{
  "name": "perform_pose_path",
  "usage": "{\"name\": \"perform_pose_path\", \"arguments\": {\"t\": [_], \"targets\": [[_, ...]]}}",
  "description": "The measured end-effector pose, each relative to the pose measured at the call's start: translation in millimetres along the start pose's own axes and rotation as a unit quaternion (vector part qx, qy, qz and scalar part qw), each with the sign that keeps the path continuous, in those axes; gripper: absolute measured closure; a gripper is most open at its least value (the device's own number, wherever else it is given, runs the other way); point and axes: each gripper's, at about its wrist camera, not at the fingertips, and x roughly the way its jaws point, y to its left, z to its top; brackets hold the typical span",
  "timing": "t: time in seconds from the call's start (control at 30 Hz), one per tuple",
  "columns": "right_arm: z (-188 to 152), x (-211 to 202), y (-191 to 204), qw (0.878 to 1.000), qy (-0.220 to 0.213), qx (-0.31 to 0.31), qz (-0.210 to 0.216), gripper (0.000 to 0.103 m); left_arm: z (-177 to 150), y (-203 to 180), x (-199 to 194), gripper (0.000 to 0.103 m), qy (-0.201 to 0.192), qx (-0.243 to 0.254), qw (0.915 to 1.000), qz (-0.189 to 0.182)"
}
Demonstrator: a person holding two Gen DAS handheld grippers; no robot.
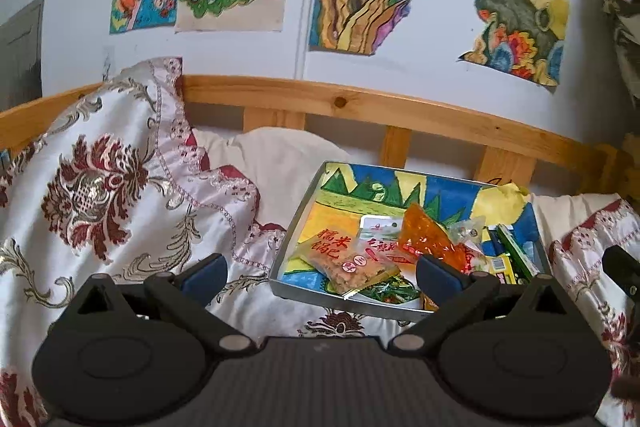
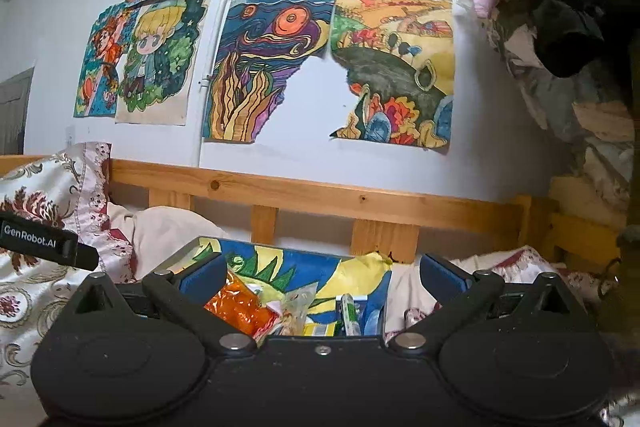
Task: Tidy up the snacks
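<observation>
A: How did the tongs stand?

B: The left gripper point(image 1: 322, 273) was spread wide with nothing between its blue pads, hanging over the flowered bedspread point(image 1: 120, 187). The right gripper point(image 2: 322, 273) was just as wide and also held nothing.

A: And the snacks?

B: In the shallow grey tray point(image 1: 294, 227) on the bed, lined with a bright drawing. An orange packet point(image 1: 424, 233) leaned against a clear bag of rice crackers point(image 1: 348, 259); a green pack point(image 1: 516, 251) lay by the tray's right wall. From the right wrist, the orange packet point(image 2: 240, 307) sat just ahead of that gripper.

A: Behind it?

B: A wooden bed rail point(image 1: 360, 107), then children's drawings point(image 2: 260, 67) on the wall.
</observation>
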Motion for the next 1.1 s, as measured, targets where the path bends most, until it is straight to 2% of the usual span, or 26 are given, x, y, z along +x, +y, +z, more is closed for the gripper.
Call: {"name": "perform_pose_path", "arguments": {"t": [0.3, 0.67, 0.9, 1.1], "targets": [[-1.8, -29.0, -1.8, 0.999, 0.014, 0.037, -0.004, 0.001, -17.1, 3.5, -21.6, 0.001, 0.004, 0.006, 0.9996, -0.026], [-6.2, -57.0, 11.0, 0.999, 0.027, 0.040, 0.000, 0.001, -28.2, 18.8, -42.9, 0.001, 0.023, 0.012, 0.9977, -0.062], [-11.3, -72.3, 26.0, 0.999, 0.038, 0.031, 0.009, 0.001, -37.5, 28.0, -51.6, 0.001, 0.041, 0.037, 0.9948, -0.085], [-14.8, -81.9, 36.0, 0.999, 0.045, 0.026, 0.017, 0.001, -44.0, 41.3, -58.0, 0.001, 0.061, 0.016, 0.9911, -0.117]]}}
